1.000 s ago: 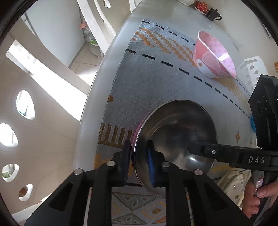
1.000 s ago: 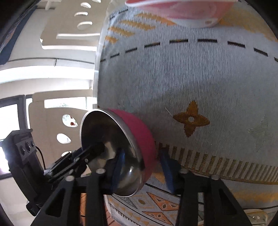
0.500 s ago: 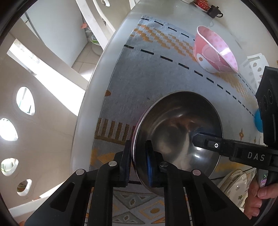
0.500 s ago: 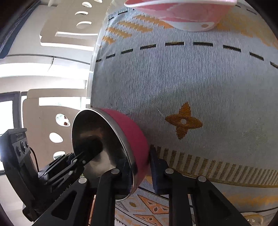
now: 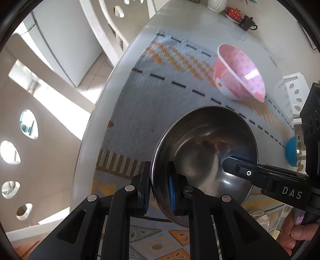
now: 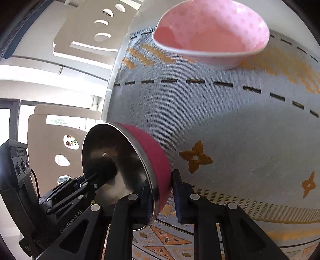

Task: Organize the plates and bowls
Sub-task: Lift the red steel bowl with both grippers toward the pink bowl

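Note:
A steel bowl with a magenta outside [image 5: 204, 152] [image 6: 120, 172] is lifted and tilted above the patterned grey table runner [image 5: 144, 112]. My left gripper [image 5: 159, 189] is shut on its near rim. My right gripper [image 6: 161, 197] is shut on the opposite rim, one finger inside the bowl, one on the magenta wall. A pink polka-dot bowl [image 5: 238, 74] [image 6: 212, 32] sits farther back on the runner. A small blue bowl [image 5: 293, 151] lies at the right edge in the left wrist view.
A white perforated rack [image 5: 294, 92] stands at the right. Decorated plates [image 5: 262, 217] lie at the lower right. A vase [image 5: 217, 5], a red dish [image 5: 234, 14] and a small black item [image 5: 248, 22] sit at the table's far end. White chairs [image 6: 88, 32] surround the table.
Both grippers closed on the steel bowl's rim and raised it off the runner. The bowl and both grippers have moved toward the pink bowl.

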Motion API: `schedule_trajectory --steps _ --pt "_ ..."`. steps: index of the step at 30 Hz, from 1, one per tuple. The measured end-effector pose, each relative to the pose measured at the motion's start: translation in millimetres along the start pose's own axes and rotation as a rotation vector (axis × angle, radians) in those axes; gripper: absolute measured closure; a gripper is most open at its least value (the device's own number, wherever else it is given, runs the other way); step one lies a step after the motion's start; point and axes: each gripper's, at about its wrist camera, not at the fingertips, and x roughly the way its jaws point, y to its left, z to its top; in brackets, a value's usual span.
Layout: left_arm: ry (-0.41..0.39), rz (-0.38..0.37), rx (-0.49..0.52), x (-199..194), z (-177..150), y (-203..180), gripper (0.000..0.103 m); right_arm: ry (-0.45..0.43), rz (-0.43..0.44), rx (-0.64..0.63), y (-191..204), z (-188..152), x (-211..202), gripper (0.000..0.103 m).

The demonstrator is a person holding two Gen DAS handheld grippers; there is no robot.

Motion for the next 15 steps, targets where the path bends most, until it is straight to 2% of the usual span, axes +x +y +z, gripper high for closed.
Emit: schedule_trajectory --steps 15 --pt "-0.073 -0.015 -0.029 -27.0 32.4 -26.8 0.091 -0.072 -0.017 -0.037 5.9 25.4 -39.8 0.086"
